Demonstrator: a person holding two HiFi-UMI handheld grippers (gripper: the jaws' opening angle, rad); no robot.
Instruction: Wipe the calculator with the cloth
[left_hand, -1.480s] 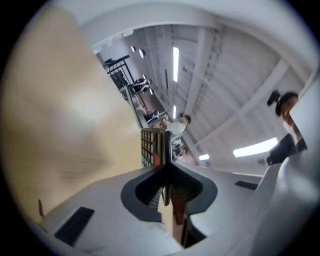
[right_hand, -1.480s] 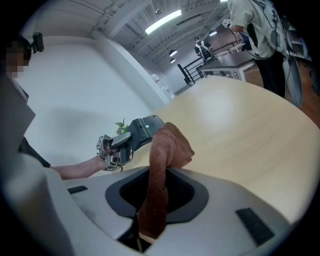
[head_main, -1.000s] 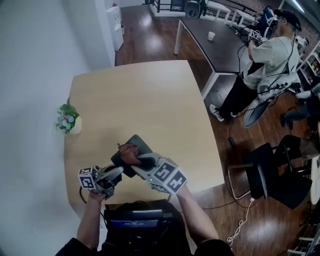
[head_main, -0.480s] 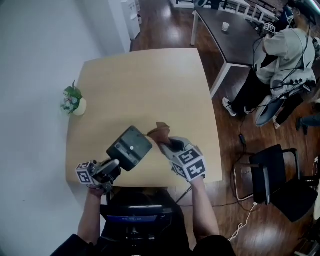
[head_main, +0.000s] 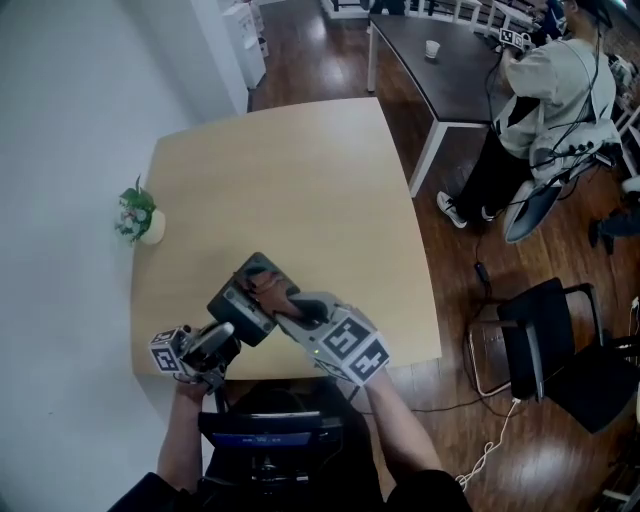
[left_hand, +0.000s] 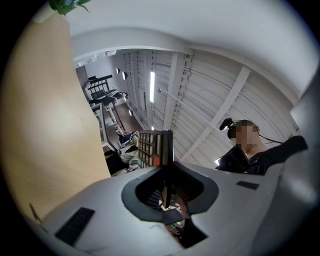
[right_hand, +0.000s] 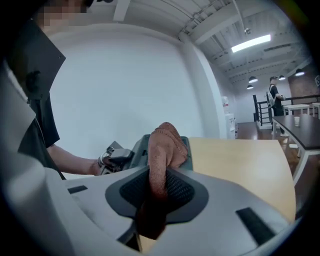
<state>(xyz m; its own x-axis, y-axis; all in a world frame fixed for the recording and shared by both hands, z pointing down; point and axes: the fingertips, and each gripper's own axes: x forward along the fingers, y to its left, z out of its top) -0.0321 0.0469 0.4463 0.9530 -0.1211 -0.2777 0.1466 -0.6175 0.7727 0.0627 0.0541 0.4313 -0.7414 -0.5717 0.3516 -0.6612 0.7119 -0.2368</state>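
A dark grey calculator (head_main: 247, 298) is held tilted above the near part of the wooden table (head_main: 290, 190). My left gripper (head_main: 222, 338) is shut on its near edge; in the left gripper view the calculator (left_hand: 156, 150) stands edge-on between the jaws, keys showing. My right gripper (head_main: 290, 312) is shut on a brown cloth (head_main: 268, 288), which lies against the calculator's upper face. In the right gripper view the cloth (right_hand: 165, 150) bunches out of the jaws in front of the calculator (right_hand: 140, 147).
A small potted plant (head_main: 136, 220) stands at the table's left edge. A white wall runs along the left. To the right are a black chair (head_main: 545, 340), a dark table (head_main: 445, 80) and a standing person (head_main: 530, 110).
The right gripper, which had swung out to the right with the cloth, has come back left onto the calculator. The left gripper still holds the calculator, shifted only slightly.
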